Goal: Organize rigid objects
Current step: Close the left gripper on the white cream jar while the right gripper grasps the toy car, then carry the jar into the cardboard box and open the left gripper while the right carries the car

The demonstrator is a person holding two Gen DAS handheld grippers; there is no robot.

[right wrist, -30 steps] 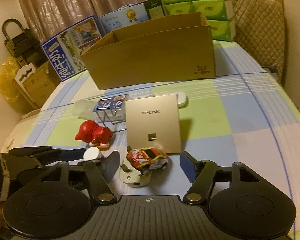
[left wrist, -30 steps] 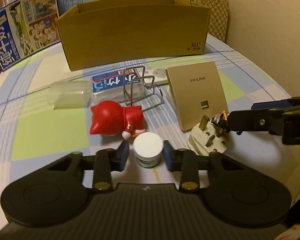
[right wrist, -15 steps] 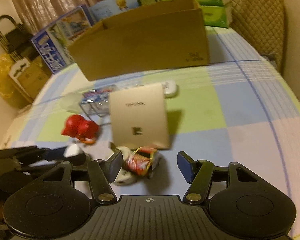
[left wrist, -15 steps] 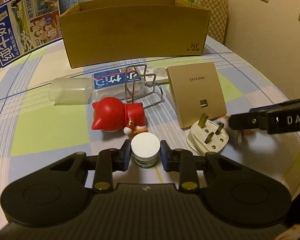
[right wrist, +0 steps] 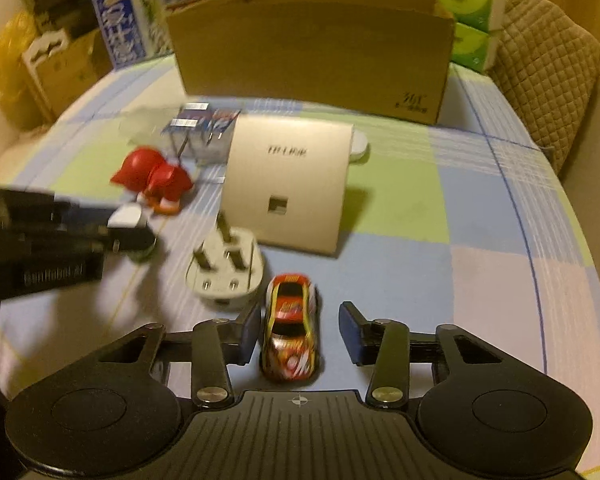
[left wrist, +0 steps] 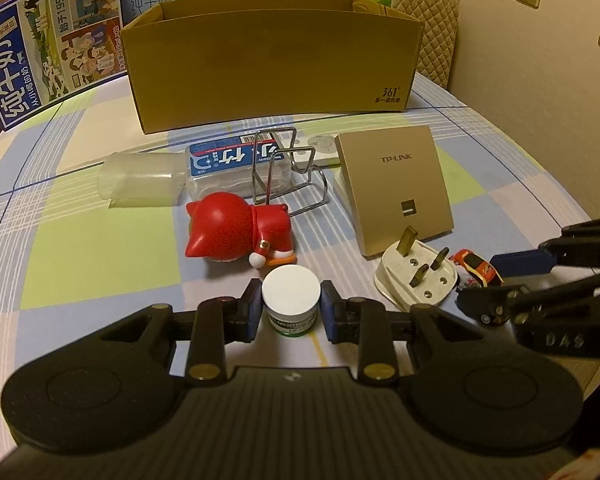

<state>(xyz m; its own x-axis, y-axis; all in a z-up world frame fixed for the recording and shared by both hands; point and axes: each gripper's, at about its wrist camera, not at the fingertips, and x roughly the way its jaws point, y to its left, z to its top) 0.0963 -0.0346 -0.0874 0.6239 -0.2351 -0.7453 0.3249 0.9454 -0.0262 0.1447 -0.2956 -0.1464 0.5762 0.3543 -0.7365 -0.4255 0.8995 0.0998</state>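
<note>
My left gripper [left wrist: 287, 307] is shut on a small white-lidded jar [left wrist: 291, 298] that stands on the checked tablecloth. My right gripper [right wrist: 299, 334] is open, with a red and yellow toy car [right wrist: 292, 327] lying between its fingers on the cloth; it also shows in the left wrist view [left wrist: 505, 284]. A white three-pin plug [right wrist: 225, 272] lies pins-up just left of the car. A red cat figure [left wrist: 236, 230] lies on its side beyond the jar. A gold TP-LINK box [right wrist: 286, 186] lies behind the plug. An open cardboard box [left wrist: 272, 60] stands at the back.
A clear plastic bottle [left wrist: 204, 172] and a wire rack [left wrist: 288, 172] lie before the cardboard box. A white flat device [left wrist: 320, 148] lies behind the gold box. Milk cartons [left wrist: 40, 52] and green tissue packs [right wrist: 456, 8] stand at the back. A quilted chair [right wrist: 548, 76] is at the right.
My left gripper has closed on the jar. My right gripper has swung left and down, so the toy car now lies on the cloth between its open fingers, off the plug.
</note>
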